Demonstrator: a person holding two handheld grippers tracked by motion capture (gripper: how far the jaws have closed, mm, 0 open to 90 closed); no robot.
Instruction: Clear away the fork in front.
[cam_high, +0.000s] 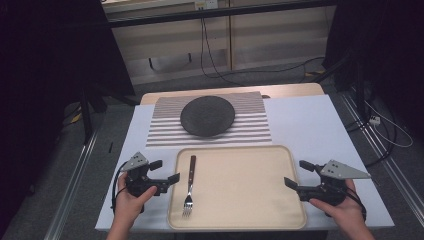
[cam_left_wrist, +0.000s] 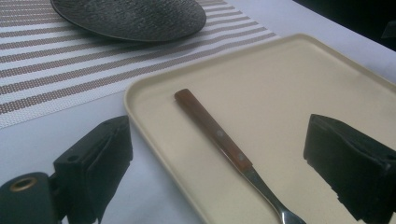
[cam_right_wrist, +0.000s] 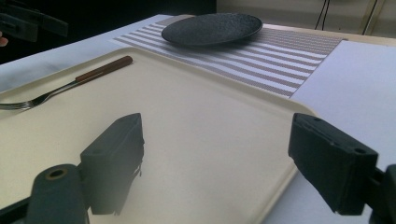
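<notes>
- Broadly, the white table (cam_high: 310, 120) is carrying a striped placemat (cam_high: 250, 131) with a dark plate (cam_high: 207, 116) on it, and nearer the person a beige tray (cam_high: 240, 185).
- Lying along the tray's left side is the fork (cam_high: 190, 186), wooden handle pointing toward the plate, tines toward the person.
- The left gripper (cam_high: 164, 171) is hovering just beside the tray's left rim, jaws standing wide and empty, the handle showing between them in the left gripper view.
- The right gripper (cam_high: 295, 174) is waiting at the right rim, wide and empty.
- Judging the step: it is probably reaching for the fork, so aiming at the handle's middle and closing squarely should be avoiding a skid.
</notes>
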